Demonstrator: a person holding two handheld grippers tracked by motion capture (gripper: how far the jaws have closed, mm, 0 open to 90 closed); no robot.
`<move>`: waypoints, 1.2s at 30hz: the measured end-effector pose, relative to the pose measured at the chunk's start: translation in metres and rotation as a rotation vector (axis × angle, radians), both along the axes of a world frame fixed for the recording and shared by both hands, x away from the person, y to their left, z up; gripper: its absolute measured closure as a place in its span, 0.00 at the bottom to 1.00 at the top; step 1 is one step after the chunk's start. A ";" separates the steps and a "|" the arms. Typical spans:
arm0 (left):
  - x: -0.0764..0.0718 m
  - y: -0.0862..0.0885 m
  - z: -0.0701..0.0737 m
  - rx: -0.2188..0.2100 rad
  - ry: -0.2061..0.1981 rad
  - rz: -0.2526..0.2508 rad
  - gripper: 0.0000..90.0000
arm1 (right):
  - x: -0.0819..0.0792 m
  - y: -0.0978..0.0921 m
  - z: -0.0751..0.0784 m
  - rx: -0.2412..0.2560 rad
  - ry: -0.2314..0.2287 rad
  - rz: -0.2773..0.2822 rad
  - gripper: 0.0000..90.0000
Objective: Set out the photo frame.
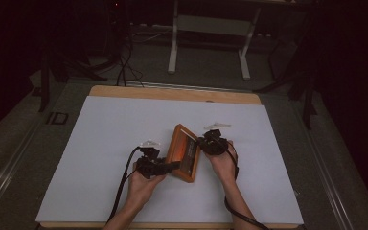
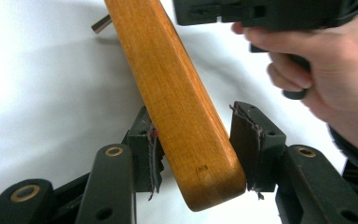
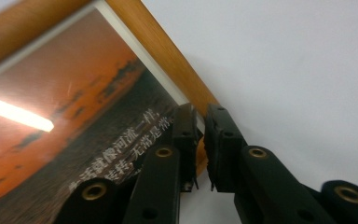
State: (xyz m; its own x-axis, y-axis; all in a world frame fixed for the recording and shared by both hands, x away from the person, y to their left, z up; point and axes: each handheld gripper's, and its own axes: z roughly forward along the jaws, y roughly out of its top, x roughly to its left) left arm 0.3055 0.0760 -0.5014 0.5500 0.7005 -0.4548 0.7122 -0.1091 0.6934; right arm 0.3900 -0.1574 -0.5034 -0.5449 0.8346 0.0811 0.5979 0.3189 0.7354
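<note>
1. Picture frame [image 1: 184, 153], wooden, tilted up off the white table sheet [image 1: 100, 143], sits just below table centre in the high view.
2. My left gripper [image 1: 171, 166] is at the frame's 7 o'clock corner; jaws straddle the rounded wooden edge [image 2: 186, 121], both pads pinching it.
3. My right gripper [image 1: 202, 143] is at the frame's 2 o'clock; jaws nearly pressed together, nipping the thin wooden rim [image 3: 200, 95] beside the sunset print [image 3: 74, 126].
4. Both my hands grip handles from 6 o'clock.
</note>
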 end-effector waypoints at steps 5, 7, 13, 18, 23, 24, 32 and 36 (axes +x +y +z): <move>0.001 -0.008 0.005 0.019 -0.019 0.010 0.65 | -0.011 -0.011 0.011 0.013 -0.021 0.005 0.87; 0.001 -0.012 0.007 0.028 -0.031 0.015 0.66 | -0.021 -0.016 0.016 0.000 -0.038 0.015 0.86; -0.001 -0.025 0.014 0.054 -0.061 -0.004 0.70 | -0.042 -0.031 0.026 0.011 -0.075 0.033 0.82; -0.002 -0.037 0.020 0.081 -0.093 -0.030 0.73 | -0.053 -0.038 0.034 0.025 -0.100 0.033 0.81; -0.001 -0.046 0.024 0.103 -0.120 -0.058 0.75 | -0.070 -0.046 0.045 0.022 -0.136 0.047 0.79; -0.002 -0.048 0.025 0.113 -0.132 -0.071 0.75 | -0.072 -0.048 0.046 0.022 -0.138 0.048 0.79; -0.005 -0.048 0.032 0.196 -0.232 -0.185 0.77 | -0.081 -0.063 0.052 0.032 -0.159 0.027 0.79; -0.010 -0.044 0.033 0.269 -0.317 -0.235 0.77 | -0.083 -0.065 0.056 0.040 -0.182 0.031 0.85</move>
State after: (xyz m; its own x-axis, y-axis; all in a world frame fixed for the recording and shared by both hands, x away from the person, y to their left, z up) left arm 0.2958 0.0322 -0.4681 0.7901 0.6101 -0.0589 0.4047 -0.4472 0.7976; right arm 0.3067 -0.2223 -0.4474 -0.5792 0.8151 0.0112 0.4438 0.3037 0.8431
